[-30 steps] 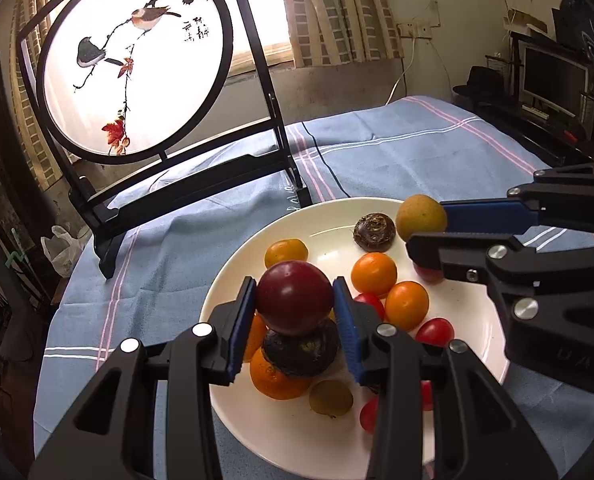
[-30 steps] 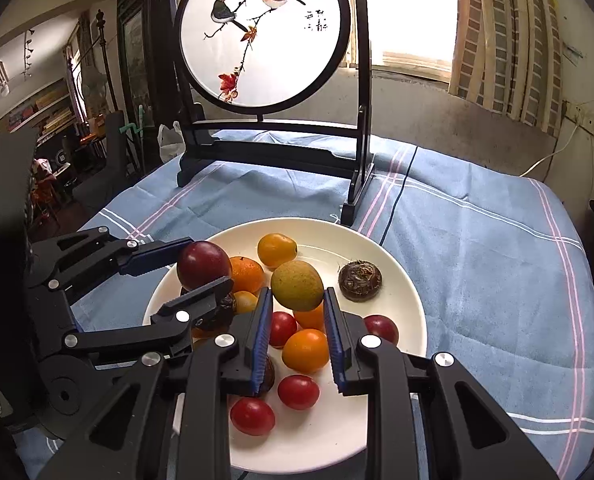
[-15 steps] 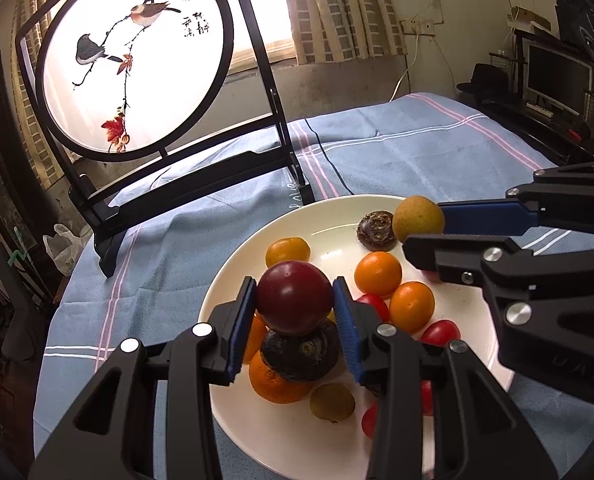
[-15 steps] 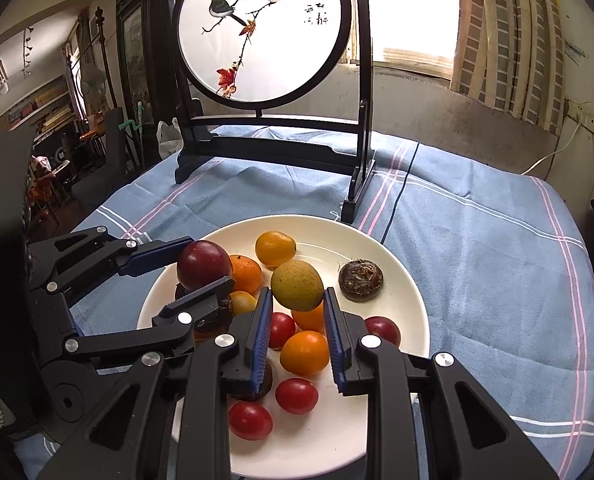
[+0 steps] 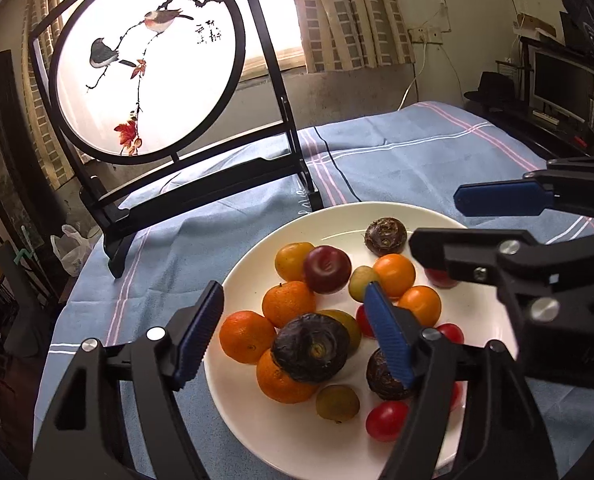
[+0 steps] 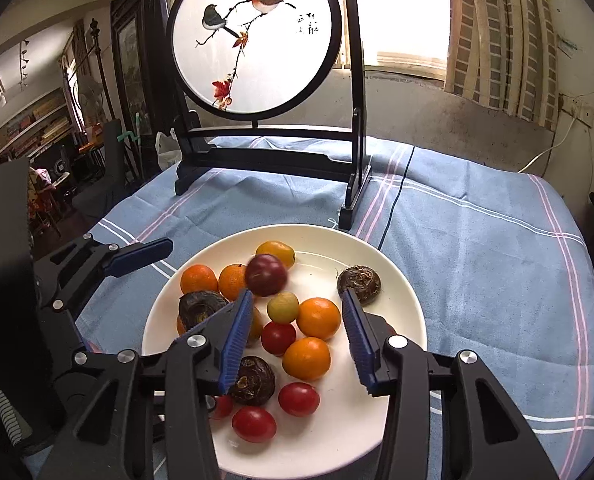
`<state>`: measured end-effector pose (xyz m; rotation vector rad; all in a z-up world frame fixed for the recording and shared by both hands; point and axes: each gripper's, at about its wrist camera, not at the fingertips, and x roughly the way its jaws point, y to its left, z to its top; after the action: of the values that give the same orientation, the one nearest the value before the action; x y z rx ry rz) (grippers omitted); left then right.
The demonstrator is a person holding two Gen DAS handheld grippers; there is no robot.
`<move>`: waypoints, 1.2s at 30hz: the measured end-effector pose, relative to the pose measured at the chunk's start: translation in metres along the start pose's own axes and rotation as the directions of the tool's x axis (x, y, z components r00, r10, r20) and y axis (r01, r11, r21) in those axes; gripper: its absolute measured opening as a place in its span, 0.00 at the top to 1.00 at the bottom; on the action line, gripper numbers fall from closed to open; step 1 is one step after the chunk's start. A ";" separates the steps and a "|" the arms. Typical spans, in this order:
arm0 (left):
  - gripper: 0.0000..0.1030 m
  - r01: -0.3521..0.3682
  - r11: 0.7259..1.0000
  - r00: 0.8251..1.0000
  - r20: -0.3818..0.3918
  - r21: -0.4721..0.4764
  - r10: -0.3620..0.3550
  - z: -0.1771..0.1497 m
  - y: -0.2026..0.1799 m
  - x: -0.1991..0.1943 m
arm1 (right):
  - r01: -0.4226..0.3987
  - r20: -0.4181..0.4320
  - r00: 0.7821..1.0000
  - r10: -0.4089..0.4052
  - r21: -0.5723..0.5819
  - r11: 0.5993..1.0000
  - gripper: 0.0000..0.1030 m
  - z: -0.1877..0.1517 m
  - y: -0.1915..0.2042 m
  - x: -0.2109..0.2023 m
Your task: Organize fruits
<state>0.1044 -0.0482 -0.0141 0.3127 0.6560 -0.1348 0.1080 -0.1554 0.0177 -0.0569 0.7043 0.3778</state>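
Observation:
A white plate (image 5: 257,420) (image 6: 393,276) on the blue cloth holds several fruits. A dark red plum (image 5: 327,269) (image 6: 265,274), slightly blurred, lies among oranges at the plate's far side. A small yellow-green fruit (image 5: 361,278) (image 6: 283,307) lies beside it. My left gripper (image 5: 293,332) is open and empty over a dark water chestnut (image 5: 311,348) and oranges. My right gripper (image 6: 297,340) is open and empty above oranges and cherry tomatoes. It also shows at the right of the left wrist view (image 5: 449,224).
A black-framed round bird screen (image 5: 149,64) (image 6: 257,40) stands on the cloth behind the plate. The blue striped tablecloth (image 6: 477,240) extends to the right. Another dark chestnut (image 6: 359,284) sits at the plate's far right. Furniture and a monitor (image 5: 561,80) stand beyond the table.
Both grippers opened. The left let go of the red plum and the right let go of the yellow-green fruit; both fruits now lie on the plate.

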 end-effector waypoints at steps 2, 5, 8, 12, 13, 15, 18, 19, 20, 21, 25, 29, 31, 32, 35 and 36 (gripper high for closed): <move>0.25 0.001 1.000 1.000 0.021 -0.021 -0.001 -0.001 0.005 -0.009 | 0.009 0.023 1.000 -0.009 0.002 1.000 0.49 -0.003 -0.001 -0.013; 0.16 -0.003 0.999 0.998 0.067 -0.053 0.006 -0.006 0.015 -0.029 | 0.053 0.088 0.995 -0.052 -0.009 0.999 0.40 -0.015 0.000 -0.039; 0.06 -0.035 0.996 0.990 0.134 -0.076 0.046 -0.014 0.025 -0.054 | 0.113 0.150 0.983 -0.107 -0.030 0.993 0.34 -0.033 0.004 -0.065; 0.05 -0.033 0.992 0.983 0.177 -0.125 0.055 -0.024 0.039 -0.080 | 0.154 0.200 0.968 -0.149 -0.012 0.988 0.27 -0.058 0.006 -0.092; 0.05 -0.032 0.990 0.981 0.184 -0.137 0.057 -0.026 0.041 -0.086 | 0.158 0.205 0.967 -0.154 -0.003 0.987 0.25 -0.063 0.006 -0.098; 0.05 -0.029 0.989 0.980 0.192 -0.147 0.057 -0.030 0.044 -0.095 | 0.161 0.205 0.966 -0.160 0.010 0.987 0.24 -0.073 0.008 -0.105; 0.05 -0.032 0.989 0.977 0.206 -0.145 0.061 -0.034 0.044 -0.108 | 0.160 0.202 0.966 -0.159 0.010 0.987 0.23 -0.083 0.013 -0.111; 0.05 -0.031 0.989 0.975 0.212 -0.144 0.062 -0.036 0.044 -0.113 | 0.158 0.201 0.967 -0.157 0.008 0.987 0.23 -0.085 0.015 -0.113; 0.05 -0.029 0.989 0.974 0.220 -0.142 0.060 -0.037 0.044 -0.117 | 0.158 0.201 0.967 -0.156 0.006 0.987 0.23 -0.087 0.018 -0.115; 0.05 -0.029 0.990 0.973 0.225 -0.139 0.060 -0.038 0.044 -0.121 | 0.156 0.201 0.968 -0.154 0.003 0.988 0.23 -0.088 0.021 -0.116; 0.05 -0.024 0.990 0.969 0.240 -0.138 0.057 -0.041 0.044 -0.133 | 0.157 0.201 0.968 -0.151 -0.011 0.988 0.22 -0.091 0.029 -0.119; 0.05 -0.021 0.990 0.969 0.243 -0.143 0.055 -0.043 0.045 -0.138 | 0.147 0.203 0.969 -0.140 -0.016 0.989 0.22 -0.092 0.035 -0.121; 0.05 -0.021 0.989 0.968 0.244 -0.144 0.056 -0.044 0.045 -0.139 | 0.145 0.204 0.969 -0.138 -0.021 0.989 0.22 -0.093 0.037 -0.121; 0.05 -0.023 0.989 0.968 0.243 -0.146 0.058 -0.044 0.045 -0.138 | 0.142 0.203 0.970 -0.135 -0.022 0.990 0.22 -0.093 0.038 -0.121; 0.05 -0.023 0.988 0.971 0.233 -0.152 0.059 -0.045 0.046 -0.135 | 0.139 0.199 0.971 -0.131 -0.028 0.990 0.22 -0.094 0.040 -0.118; 0.05 -0.023 0.988 0.972 0.229 -0.155 0.058 -0.045 0.046 -0.134 | 0.138 0.197 0.972 -0.129 -0.028 0.990 0.22 -0.094 0.040 -0.118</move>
<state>-0.0169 0.0133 0.0464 0.1604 0.4235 -0.0803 -0.0470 -0.1725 0.0240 -0.1050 0.4953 0.2647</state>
